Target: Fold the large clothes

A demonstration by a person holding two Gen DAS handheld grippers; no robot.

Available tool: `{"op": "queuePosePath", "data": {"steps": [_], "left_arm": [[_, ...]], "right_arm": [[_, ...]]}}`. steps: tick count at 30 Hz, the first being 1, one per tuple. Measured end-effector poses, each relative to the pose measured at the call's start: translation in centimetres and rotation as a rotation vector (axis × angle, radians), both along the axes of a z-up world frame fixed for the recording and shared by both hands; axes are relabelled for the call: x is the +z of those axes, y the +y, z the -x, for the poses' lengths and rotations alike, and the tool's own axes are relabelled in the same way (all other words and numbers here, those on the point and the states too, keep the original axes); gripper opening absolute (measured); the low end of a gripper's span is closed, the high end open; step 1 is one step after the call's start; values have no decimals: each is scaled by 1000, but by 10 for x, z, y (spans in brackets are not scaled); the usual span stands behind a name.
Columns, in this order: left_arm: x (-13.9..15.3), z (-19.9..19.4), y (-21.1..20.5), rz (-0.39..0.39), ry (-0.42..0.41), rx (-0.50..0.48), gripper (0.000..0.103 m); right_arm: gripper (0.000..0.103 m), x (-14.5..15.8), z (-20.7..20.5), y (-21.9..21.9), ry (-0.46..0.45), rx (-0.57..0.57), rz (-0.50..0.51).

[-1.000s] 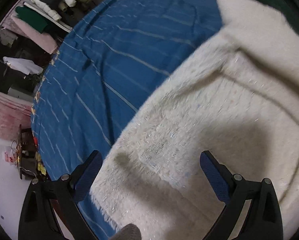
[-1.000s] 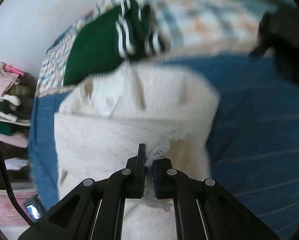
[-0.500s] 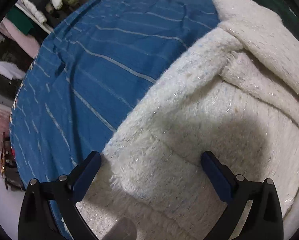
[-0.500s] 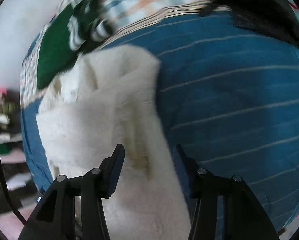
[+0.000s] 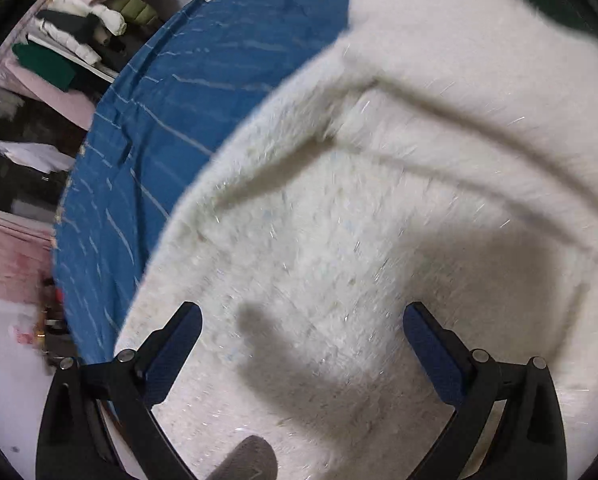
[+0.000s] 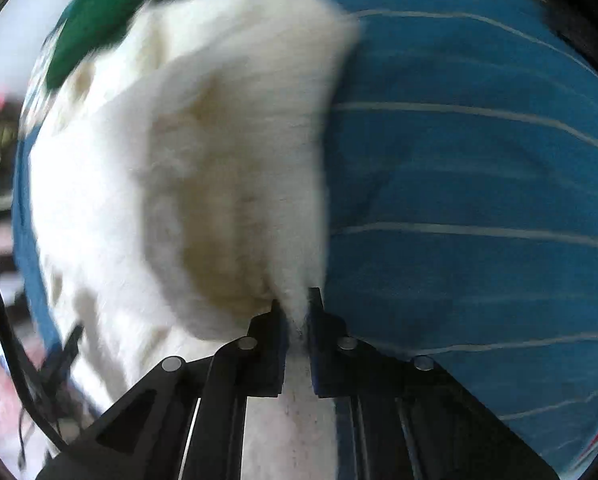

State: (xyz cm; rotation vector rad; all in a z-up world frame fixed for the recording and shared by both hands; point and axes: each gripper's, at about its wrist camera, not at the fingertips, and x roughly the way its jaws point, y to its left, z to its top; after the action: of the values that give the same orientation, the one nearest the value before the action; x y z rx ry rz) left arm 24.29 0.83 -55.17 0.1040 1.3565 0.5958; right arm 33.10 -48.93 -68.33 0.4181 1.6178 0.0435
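A large fluffy white sweater (image 5: 379, 220) lies partly folded on a blue striped bedspread (image 5: 187, 92). My left gripper (image 5: 303, 328) is open and hovers just above the sweater's body, its blue pads wide apart. In the right wrist view the sweater (image 6: 203, 152) fills the left half, on the bedspread (image 6: 479, 180). My right gripper (image 6: 297, 312) is shut on the sweater's right edge, with white fabric pinched between the pads. That view is blurred by motion.
A green garment with white stripes (image 6: 99, 16) lies at the far end of the bed. Stacked folded clothes (image 5: 71, 40) sit on shelves to the left. A black cable (image 6: 7, 320) hangs at the left of the right wrist view.
My right gripper opened half a second ago, moved to the sweater's right edge and has closed on it. My left gripper stayed open and shifted slightly over the sweater.
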Motion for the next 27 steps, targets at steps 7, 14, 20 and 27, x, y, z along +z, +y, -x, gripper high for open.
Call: {"op": "queuePosePath", "data": {"steps": [7, 14, 20, 27], "left_arm": [[11, 1, -1, -26, 3, 88, 103], [33, 20, -37, -106, 5, 83, 103], [-1, 23, -52, -182, 121, 81, 103], [-5, 21, -46, -201, 101, 125, 103]], "right_arm": [[32, -15, 11, -28, 78, -92, -102], [10, -35, 13, -15, 123, 69, -154], [21, -28, 2, -44, 181, 94, -209], [47, 29, -53, -126, 55, -33, -297]]}}
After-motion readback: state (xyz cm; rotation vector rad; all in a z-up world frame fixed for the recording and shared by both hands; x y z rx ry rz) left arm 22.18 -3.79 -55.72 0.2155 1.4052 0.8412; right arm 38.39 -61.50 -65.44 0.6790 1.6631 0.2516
